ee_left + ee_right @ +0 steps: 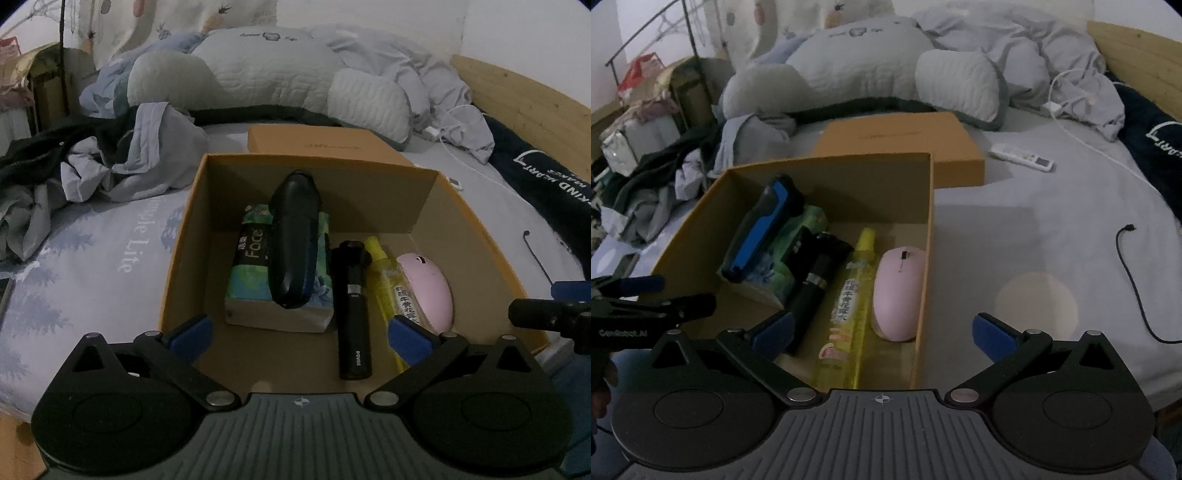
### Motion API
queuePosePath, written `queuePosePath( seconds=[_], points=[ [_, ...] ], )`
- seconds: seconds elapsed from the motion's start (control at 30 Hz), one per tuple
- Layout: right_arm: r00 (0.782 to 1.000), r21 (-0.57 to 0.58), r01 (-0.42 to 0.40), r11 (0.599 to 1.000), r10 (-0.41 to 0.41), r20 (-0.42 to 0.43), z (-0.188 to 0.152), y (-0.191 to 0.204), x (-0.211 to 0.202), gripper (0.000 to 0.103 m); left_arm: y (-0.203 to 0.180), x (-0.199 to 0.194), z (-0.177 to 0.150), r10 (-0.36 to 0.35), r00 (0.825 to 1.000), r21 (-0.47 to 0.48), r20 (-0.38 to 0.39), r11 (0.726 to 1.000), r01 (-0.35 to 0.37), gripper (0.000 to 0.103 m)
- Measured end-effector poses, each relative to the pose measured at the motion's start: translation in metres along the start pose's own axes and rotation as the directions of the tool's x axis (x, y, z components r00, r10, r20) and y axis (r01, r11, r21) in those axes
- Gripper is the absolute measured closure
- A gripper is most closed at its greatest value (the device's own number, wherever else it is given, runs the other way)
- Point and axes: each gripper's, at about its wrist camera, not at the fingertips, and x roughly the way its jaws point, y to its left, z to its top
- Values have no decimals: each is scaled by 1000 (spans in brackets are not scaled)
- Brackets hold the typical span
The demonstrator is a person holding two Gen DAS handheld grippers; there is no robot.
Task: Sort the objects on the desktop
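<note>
An open orange cardboard box (184,236) (925,206) stands on the bed. Inside lie a green tissue pack (251,266) (775,277), a black and blue shaver (293,236) (757,229) resting on the pack, a black flashlight-like tube (352,310) (812,291), a yellow bottle (388,280) (855,295) and a pink mouse (430,288) (897,291). My left gripper (299,338) is open and empty above the box's near edge. My right gripper (882,334) is open and empty above the box's near right corner.
The box lid (317,142) (905,144) lies behind the box. A white remote (1021,157) and a black cable (1134,280) lie on the sheet to the right. Crumpled clothes (110,166) lie left, a large pillow (266,74) at the back, a wooden headboard (524,99) right.
</note>
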Motion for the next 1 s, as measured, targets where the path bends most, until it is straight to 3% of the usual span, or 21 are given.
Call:
queuePosePath(
  seconds=[1.0],
  points=[
    [1000, -12, 2, 1000, -2, -9, 0, 3, 3, 0, 0, 4, -2, -8, 1000, 9, -19, 1000, 8, 0]
  ],
)
